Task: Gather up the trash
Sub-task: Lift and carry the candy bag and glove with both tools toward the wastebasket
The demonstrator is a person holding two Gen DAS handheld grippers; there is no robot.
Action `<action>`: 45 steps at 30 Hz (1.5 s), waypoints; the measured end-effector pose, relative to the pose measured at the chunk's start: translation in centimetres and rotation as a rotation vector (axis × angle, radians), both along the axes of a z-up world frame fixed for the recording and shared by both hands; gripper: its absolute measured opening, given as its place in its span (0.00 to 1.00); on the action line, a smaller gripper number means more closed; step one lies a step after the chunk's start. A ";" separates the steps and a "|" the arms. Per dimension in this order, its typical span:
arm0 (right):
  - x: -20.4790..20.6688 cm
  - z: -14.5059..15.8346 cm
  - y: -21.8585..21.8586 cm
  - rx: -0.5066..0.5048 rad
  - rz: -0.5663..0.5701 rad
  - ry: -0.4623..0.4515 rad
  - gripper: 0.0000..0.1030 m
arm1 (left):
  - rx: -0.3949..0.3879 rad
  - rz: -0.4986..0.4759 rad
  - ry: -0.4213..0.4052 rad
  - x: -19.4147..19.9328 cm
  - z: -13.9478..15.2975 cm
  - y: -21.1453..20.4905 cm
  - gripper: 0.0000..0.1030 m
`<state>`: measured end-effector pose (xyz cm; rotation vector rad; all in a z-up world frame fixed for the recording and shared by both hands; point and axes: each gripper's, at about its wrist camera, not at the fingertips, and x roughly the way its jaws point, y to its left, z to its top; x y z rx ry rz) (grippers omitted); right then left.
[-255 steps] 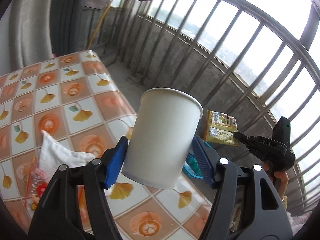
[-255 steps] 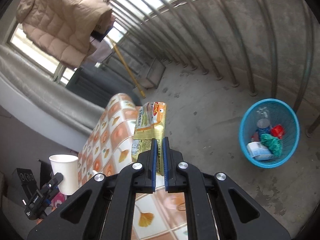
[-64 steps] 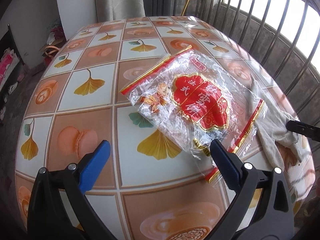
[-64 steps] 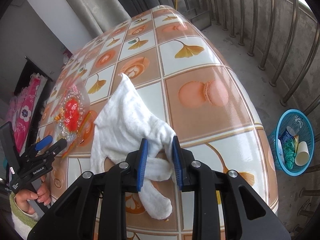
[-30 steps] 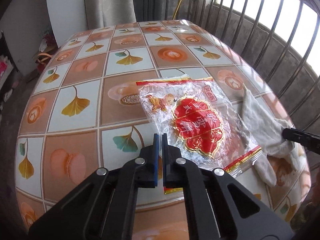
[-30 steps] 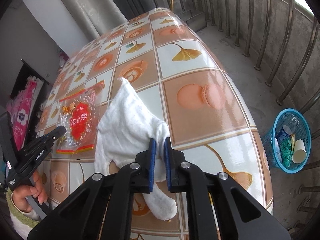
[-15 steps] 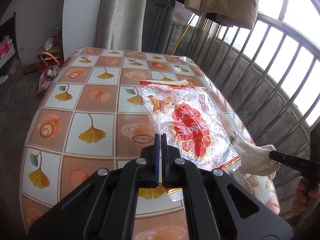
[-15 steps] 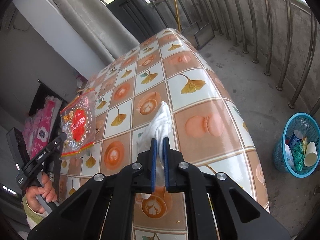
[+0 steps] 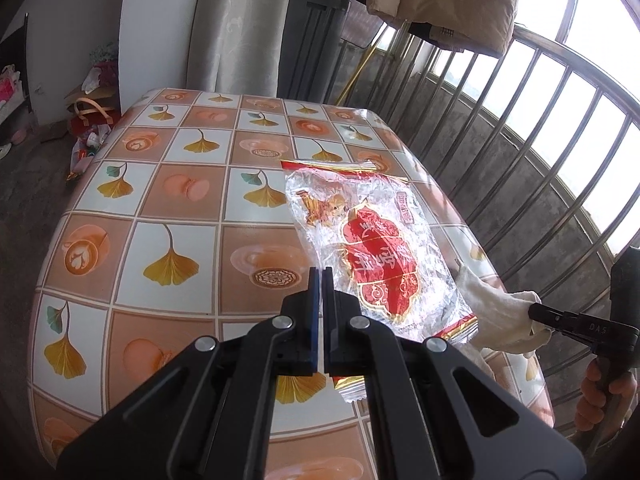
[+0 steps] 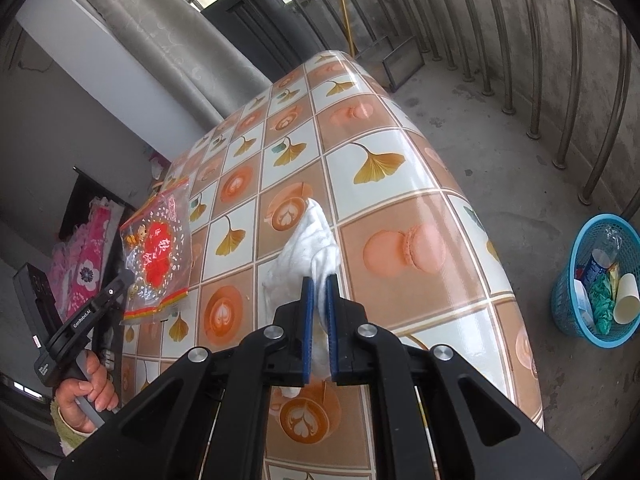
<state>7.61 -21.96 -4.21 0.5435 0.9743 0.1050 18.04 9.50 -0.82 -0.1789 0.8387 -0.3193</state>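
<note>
Now, left tool (image 9: 321, 276) pinching wrapper (image 9: 372, 256) (lifted), right tool (image 10: 319, 284) clamping cloth (image 10: 312, 248).

One clear plastic snack wrapper with red and gold print (image 9: 372, 248) up off the worktop (image 9: 192, 216) — one crumpled white cloth (image 10: 310, 246) too. One blue plastic mesh basket (image 10: 568, 300) on the floor — inside it one white paper cup (image 10: 626, 298), one crumpled green bag (image 10: 602, 300), one plastic bottle (image 10: 600, 258).
</note>
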 end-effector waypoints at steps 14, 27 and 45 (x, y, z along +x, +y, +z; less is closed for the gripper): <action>1.2 1.7 -0.1 -0.014 0.016 -0.029 0.07 | 0.010 0.016 -0.098 -0.3 3.3 2.0 0.00; 2.0 5.5 -0.3 -0.022 -0.004 -0.110 0.07 | -0.027 0.019 -0.119 0.2 4.1 2.6 0.00; -0.1 4.6 -2.8 0.053 -0.050 -0.121 0.07 | 0.004 0.006 -0.071 -0.4 3.2 0.6 0.00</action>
